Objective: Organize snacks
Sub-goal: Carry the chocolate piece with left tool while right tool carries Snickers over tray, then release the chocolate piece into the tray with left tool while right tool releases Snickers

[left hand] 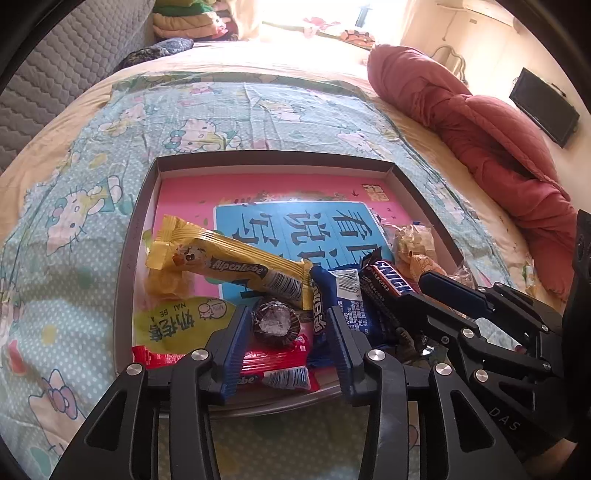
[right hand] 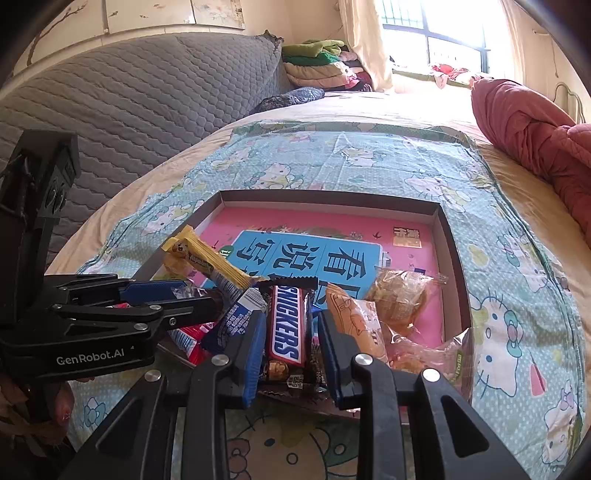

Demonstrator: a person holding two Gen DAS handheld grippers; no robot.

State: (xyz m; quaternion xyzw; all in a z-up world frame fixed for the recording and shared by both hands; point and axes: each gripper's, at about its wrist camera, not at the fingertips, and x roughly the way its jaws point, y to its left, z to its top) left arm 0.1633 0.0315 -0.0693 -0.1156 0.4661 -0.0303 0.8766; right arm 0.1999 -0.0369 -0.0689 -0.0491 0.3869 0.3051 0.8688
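My 2 wrist cameras sit just behind each claw, looking steeply down and forward, close over the tray (left hand: 144, 236) of snacks on the bed (right hand: 517, 229); both share it.

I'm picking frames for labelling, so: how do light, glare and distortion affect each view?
Left wrist view: the window is blown out to white, fisheye bends the tray rim, and the yellow Alpenliebe bar stays sharp. Right wrist view: the window glares too, the corners go dark, and the Snickers bar reads clearly.
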